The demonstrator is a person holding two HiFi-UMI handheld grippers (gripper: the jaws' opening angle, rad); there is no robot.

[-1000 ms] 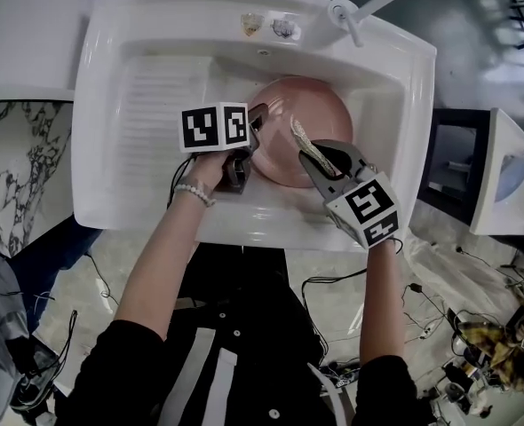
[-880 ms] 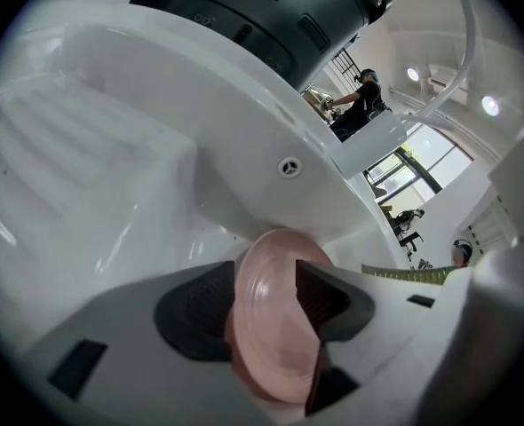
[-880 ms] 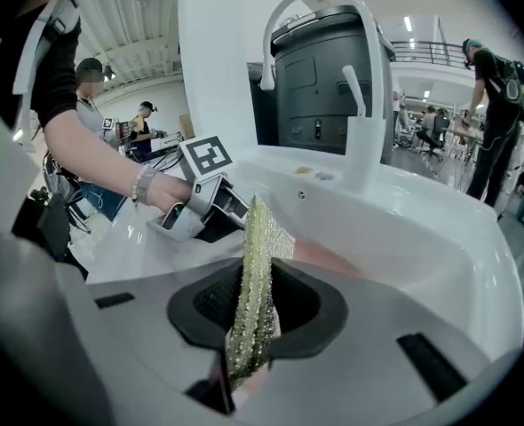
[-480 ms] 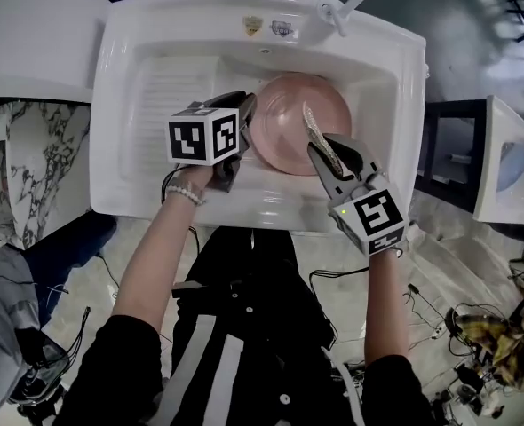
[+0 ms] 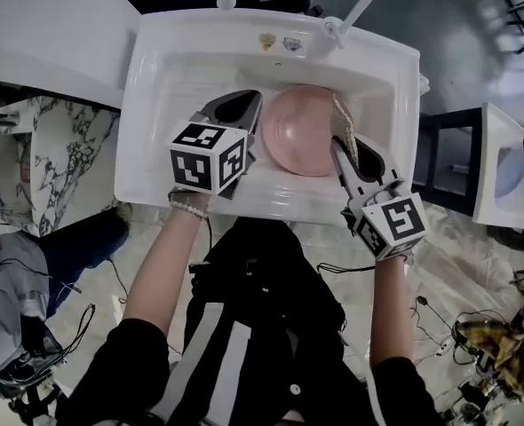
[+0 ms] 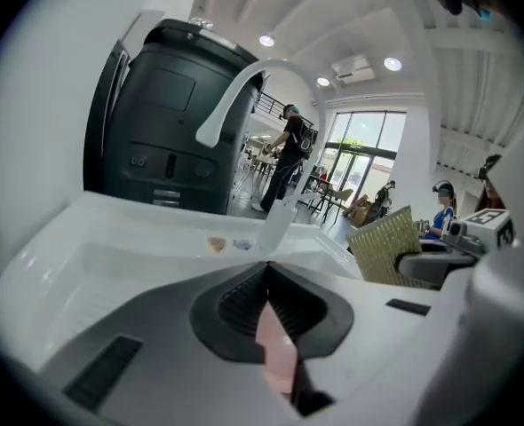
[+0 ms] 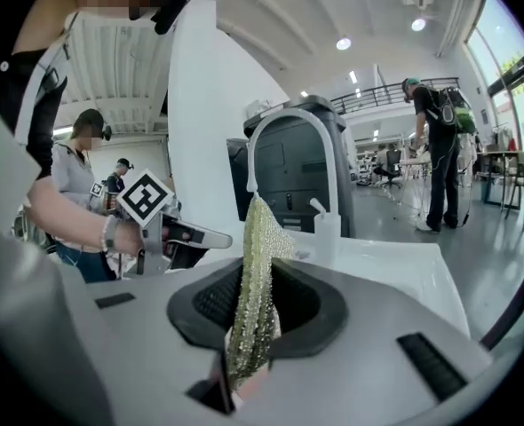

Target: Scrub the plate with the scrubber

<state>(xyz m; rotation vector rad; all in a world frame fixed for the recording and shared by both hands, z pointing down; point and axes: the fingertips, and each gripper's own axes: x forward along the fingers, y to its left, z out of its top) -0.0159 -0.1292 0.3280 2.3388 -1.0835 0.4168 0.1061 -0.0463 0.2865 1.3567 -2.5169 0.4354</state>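
Over the pink plate [image 5: 299, 133] the way down into the sink [image 5: 155, 87] lies open between the two tools. The left tool [image 5: 250, 103], its jaws just closed with nothing between them, hangs over the plate's left edge, and the right tool [image 5: 337, 140], clamped on the scrubber [image 5: 342, 118], hangs over its right edge. The ribbed left part of the basin is bare, while the faucet [image 5: 358, 9] arches up from the back rim near the right corner, and the basin's walls hem in any sideways pass.
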